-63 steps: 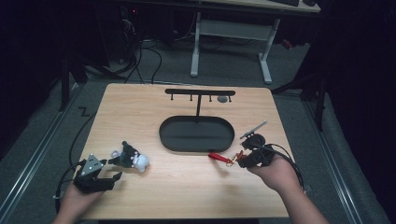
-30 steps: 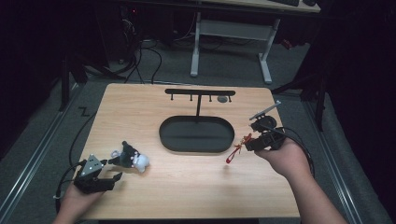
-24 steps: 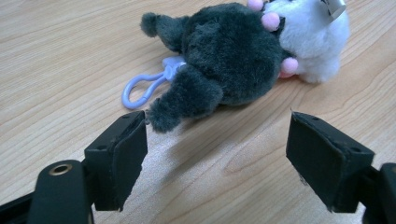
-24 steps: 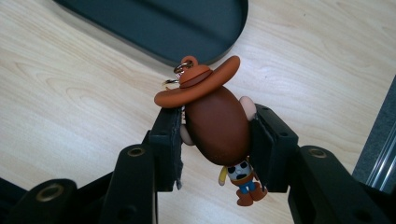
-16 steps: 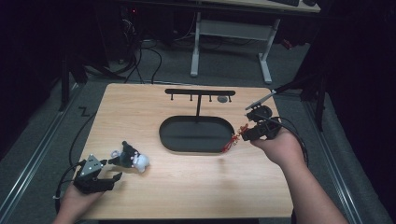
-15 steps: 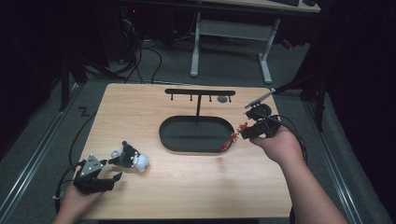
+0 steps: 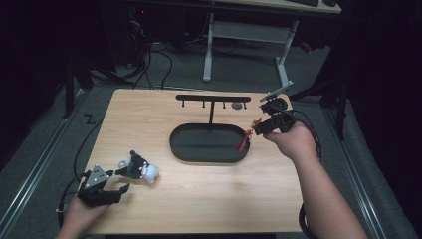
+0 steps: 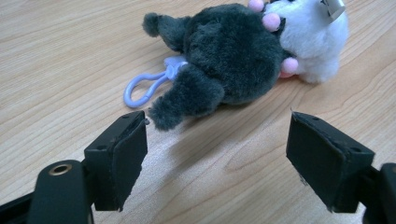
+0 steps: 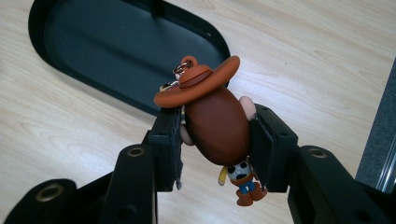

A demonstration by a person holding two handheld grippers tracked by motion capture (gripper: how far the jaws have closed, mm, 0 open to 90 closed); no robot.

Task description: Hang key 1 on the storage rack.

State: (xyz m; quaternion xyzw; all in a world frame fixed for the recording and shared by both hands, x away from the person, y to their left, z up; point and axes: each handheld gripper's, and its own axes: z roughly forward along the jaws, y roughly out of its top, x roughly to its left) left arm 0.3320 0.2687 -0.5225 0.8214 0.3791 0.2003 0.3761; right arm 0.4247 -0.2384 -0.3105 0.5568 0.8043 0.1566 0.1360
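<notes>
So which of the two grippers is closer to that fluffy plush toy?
The left. The left gripper sits just short of the plush keychain, jaws open toward it. The right gripper, clamping a cowboy figure keychain, is across the table by the black tray.

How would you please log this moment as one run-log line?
right gripper: shut on brown cowboy-hat figure keychain, above black oval tray edge | left gripper: open, facing grey-and-white plush keychain on table

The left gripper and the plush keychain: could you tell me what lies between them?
Bare wood. In the left gripper view the open left gripper sits just short of the plush keychain, with one dark plush limb reaching nearly to one jaw; the table shows between.
</notes>
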